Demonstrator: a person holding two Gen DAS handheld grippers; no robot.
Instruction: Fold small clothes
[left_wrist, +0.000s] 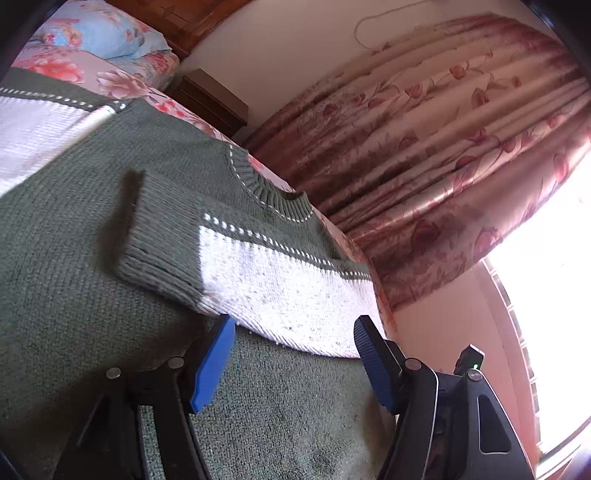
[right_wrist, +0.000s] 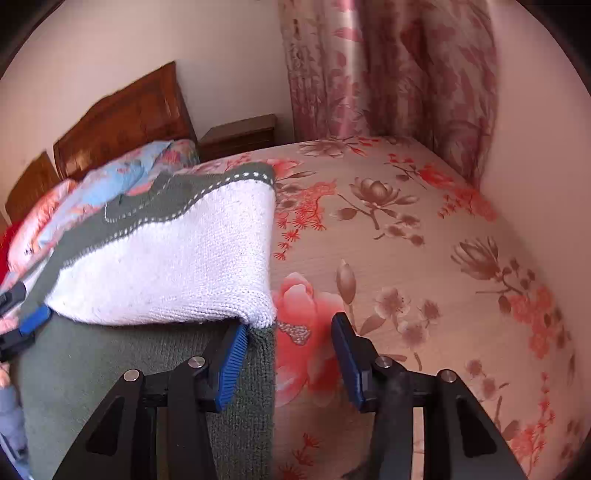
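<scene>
A green and white knit sweater (left_wrist: 92, 229) lies flat on the bed, collar (left_wrist: 266, 192) toward the far edge. One sleeve (left_wrist: 221, 266), white with a green cuff, is folded across the body. My left gripper (left_wrist: 293, 360) hovers open just over the green hem, with nothing between its pads. In the right wrist view the folded white sleeve (right_wrist: 166, 266) lies on the green body (right_wrist: 110, 369). My right gripper (right_wrist: 290, 365) stands open at the sweater's right edge. Its left pad (right_wrist: 232, 369) lies on the knit and its right pad (right_wrist: 347, 365) is over the bedsheet.
The floral bedsheet (right_wrist: 406, 258) stretches bare to the right of the sweater. Pillows (right_wrist: 110, 184) and a wooden headboard (right_wrist: 129, 110) are at the back left, with a nightstand (right_wrist: 240, 136) and floral curtains (left_wrist: 424, 147) behind. A bright window (left_wrist: 546, 295) is at the right.
</scene>
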